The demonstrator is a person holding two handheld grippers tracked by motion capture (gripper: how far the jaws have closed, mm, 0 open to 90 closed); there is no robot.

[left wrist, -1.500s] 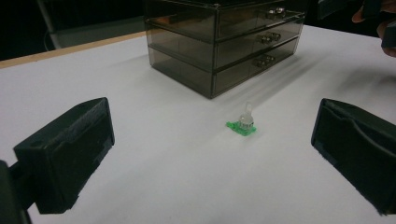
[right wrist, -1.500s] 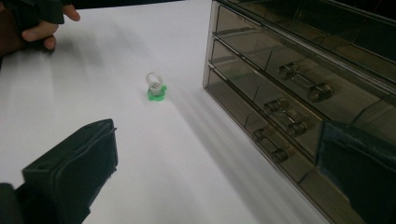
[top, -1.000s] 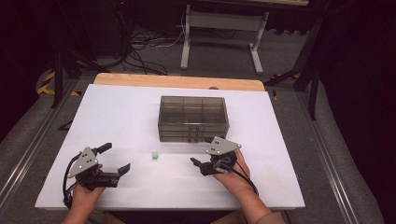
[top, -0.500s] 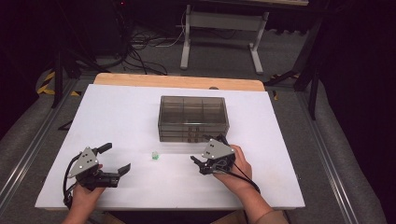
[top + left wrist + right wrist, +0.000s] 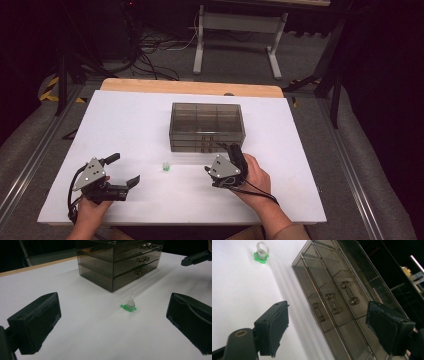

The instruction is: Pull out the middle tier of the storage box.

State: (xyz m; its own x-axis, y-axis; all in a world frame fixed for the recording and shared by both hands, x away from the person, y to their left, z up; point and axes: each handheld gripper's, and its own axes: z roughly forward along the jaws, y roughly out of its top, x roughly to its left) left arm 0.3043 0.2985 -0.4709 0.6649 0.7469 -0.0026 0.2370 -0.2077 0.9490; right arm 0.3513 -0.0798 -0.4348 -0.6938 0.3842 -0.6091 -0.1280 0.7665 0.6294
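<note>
A smoky transparent drawer box (image 5: 207, 125) with three stacked drawers stands mid-table, all drawers pushed in. A small clear piece on a green base (image 5: 166, 167) sits in front of its left corner. My right gripper (image 5: 218, 158) is open just before the box's front, tilted over, with nothing between its jaws. In the right gripper view the gripper (image 5: 332, 327) faces the drawer box (image 5: 332, 290) and its metal handles (image 5: 332, 303); the green-based piece (image 5: 262, 253) lies far off. My left gripper (image 5: 124, 169) is open at the front left. In the left gripper view it (image 5: 112, 322) faces the green-based piece (image 5: 129, 305).
The white table top (image 5: 125, 120) has a wooden strip (image 5: 190, 87) along its far edge. Beyond it are a metal stand's legs (image 5: 235, 45) and loose cables (image 5: 150, 50) on the floor. The right gripper's finger (image 5: 197, 258) reaches into the left gripper view.
My right gripper has shifted a little left and turned, so one finger now points at the drawer box's front. The left gripper and the green-based piece have kept still.
</note>
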